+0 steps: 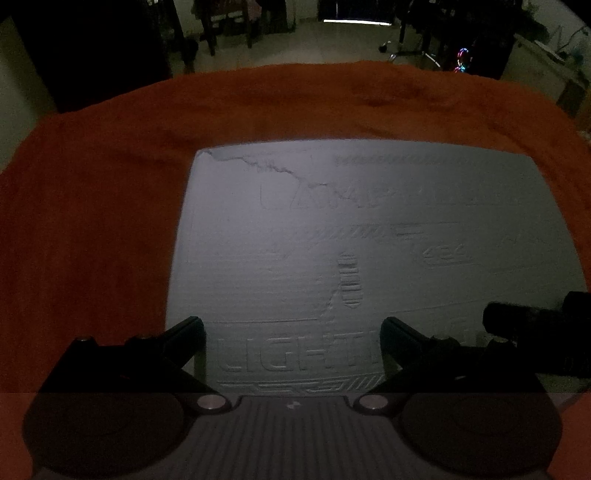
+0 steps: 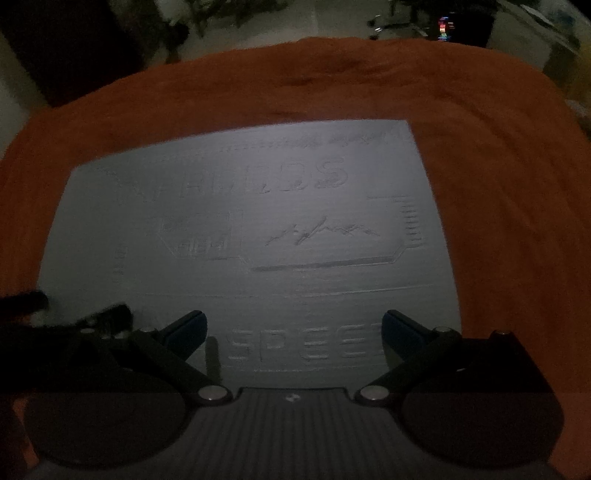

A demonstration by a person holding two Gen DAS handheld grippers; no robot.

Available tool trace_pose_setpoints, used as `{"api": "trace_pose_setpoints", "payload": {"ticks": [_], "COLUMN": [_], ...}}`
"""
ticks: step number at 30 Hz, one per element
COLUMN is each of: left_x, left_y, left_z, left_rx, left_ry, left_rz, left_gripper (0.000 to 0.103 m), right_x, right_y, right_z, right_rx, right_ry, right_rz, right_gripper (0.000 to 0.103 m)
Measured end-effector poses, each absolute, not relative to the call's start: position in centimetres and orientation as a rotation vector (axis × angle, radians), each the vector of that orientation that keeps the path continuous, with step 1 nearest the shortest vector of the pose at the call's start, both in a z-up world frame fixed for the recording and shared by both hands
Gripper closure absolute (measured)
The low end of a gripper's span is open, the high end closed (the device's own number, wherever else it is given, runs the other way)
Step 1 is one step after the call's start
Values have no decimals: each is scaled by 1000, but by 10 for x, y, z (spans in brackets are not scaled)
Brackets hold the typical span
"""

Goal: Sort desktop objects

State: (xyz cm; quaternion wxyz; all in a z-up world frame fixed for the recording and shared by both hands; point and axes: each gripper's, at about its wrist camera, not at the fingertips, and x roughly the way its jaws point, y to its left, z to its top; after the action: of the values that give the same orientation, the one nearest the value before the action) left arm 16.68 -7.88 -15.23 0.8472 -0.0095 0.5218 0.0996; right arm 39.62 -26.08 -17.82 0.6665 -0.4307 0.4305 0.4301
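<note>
The scene is dim. A grey desk mat (image 1: 332, 236) with faint printed lettering lies on an orange cloth (image 1: 92, 206). My left gripper (image 1: 291, 332) hovers open over the mat's near left part, nothing between its fingers. In the right wrist view the same mat (image 2: 240, 229) fills the middle, and my right gripper (image 2: 291, 328) is open above its near edge, holding nothing. The other gripper's dark body (image 1: 535, 328) shows at the right edge of the left wrist view and at the left edge (image 2: 44, 317) of the right wrist view. No loose objects show on the mat.
The orange cloth (image 2: 498, 184) covers the table out to its rounded far edge. Beyond it lies a dark room with chair legs (image 1: 221, 29), a stand (image 1: 417, 44) and a device with coloured lights (image 1: 461, 59).
</note>
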Motion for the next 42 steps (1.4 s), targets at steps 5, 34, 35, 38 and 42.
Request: {"api": "trace_pose_setpoints", "payload": {"ticks": [5,34,35,38,42], "left_x": [161,99,99,99,90], "left_y": [-75,-89,-90,-89,-100], "left_z": [-154,-47,-49,-54,-54], "left_rx": [23,-62,-56,-56,-25], "left_ry": [1061,968,987,1027,1042], "left_rz": [141,102,102,130,117], "left_gripper": [0,0,0,0,0], "right_x": [399,372,370,374,376], "right_y": [-267,-335,-336,-334,-331], "right_z": [-178,-37,-36,-38,-42], "right_rx": [-902,-802,-804,-804,-826], "right_ry": [958,844,830,862,886], "right_rz": [974,1003,1005,984,978], "right_gripper": [0,0,0,0,0]}}
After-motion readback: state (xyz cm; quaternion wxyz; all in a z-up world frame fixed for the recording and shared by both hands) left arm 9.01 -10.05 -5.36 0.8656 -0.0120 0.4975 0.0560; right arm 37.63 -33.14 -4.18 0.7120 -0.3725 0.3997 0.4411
